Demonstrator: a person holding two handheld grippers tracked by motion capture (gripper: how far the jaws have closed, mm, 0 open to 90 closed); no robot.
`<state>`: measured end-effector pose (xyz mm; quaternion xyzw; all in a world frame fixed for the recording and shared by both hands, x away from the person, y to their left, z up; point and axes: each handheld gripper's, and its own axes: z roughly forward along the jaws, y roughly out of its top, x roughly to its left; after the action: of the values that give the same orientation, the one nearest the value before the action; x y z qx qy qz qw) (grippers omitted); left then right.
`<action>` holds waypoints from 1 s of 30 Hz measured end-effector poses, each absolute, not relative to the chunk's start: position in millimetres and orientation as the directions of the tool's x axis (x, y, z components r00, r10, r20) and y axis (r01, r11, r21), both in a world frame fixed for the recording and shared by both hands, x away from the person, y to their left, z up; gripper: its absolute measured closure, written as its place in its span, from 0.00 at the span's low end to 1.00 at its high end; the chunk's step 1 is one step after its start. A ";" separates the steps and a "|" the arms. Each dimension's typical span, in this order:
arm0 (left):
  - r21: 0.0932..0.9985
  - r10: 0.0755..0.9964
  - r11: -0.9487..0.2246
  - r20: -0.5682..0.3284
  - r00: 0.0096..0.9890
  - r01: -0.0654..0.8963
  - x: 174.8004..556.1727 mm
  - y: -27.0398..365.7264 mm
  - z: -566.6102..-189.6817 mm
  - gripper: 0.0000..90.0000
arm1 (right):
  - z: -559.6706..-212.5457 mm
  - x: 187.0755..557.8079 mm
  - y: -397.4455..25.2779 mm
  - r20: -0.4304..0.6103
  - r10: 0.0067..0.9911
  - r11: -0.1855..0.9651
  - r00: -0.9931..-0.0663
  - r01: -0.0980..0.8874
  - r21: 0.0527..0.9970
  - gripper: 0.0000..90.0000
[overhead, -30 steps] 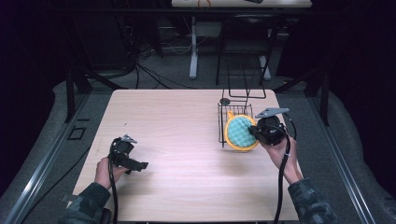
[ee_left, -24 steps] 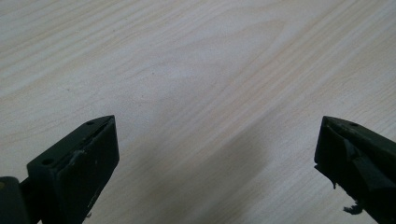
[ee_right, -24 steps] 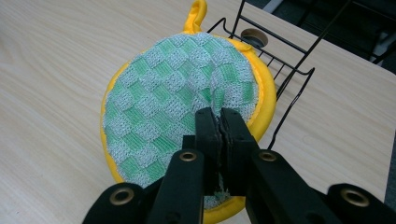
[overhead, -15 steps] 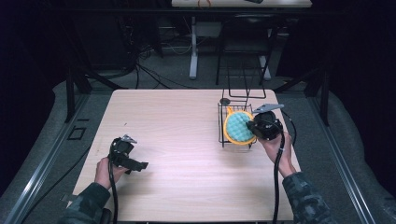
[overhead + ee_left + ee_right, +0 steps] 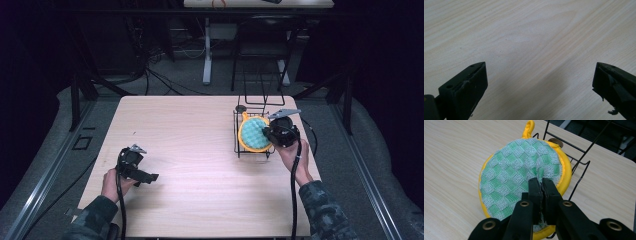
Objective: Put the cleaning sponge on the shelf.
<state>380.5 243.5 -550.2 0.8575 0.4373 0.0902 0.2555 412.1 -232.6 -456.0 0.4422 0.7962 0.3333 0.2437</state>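
Note:
A round scrubbing pad point(image 5: 254, 134) point(image 5: 519, 173), green-and-white checked with a yellow rim and hanging loop, stands tilted in a black wire rack point(image 5: 250, 107) point(image 5: 579, 167) on the right of the table. My right gripper point(image 5: 272, 135) point(image 5: 541, 186) is shut on the pad's near edge, its jaws pinching the green mesh. At the table's front left, my left gripper point(image 5: 150, 176) point(image 5: 540, 77) is held in a hand. It is open wide over bare wood with nothing between its fingers.
The light wooden table point(image 5: 190, 150) has bare room between the two grippers. The rack's tall wire back point(image 5: 262, 85) rises at the far right edge. Dark floor, cables and another desk's legs point(image 5: 206, 55) lie beyond the table.
My right gripper has tipped the pad up inside the rack, from lying flatter to standing more on edge, and shifted slightly left. The left gripper has stayed put.

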 end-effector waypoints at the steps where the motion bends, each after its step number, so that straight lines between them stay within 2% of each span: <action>1: 0.517 0.796 -0.487 -0.069 0.601 0.704 380.6 243.6 -550.2 0.00 | -456.9 413.4 -232.4 -0.093 0.868 0.385 -0.487 0.543 0.746 0.97; 30: 0.515 0.794 -0.488 -0.073 0.603 0.705 380.1 243.8 -550.3 0.00 | -479.8 430.7 -226.7 -0.096 0.898 0.346 -0.430 0.554 0.757 0.97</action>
<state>380.1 243.8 -550.3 0.8580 0.4368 0.0875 0.2556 430.7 -226.7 -479.8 0.4661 0.7782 0.3310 0.2598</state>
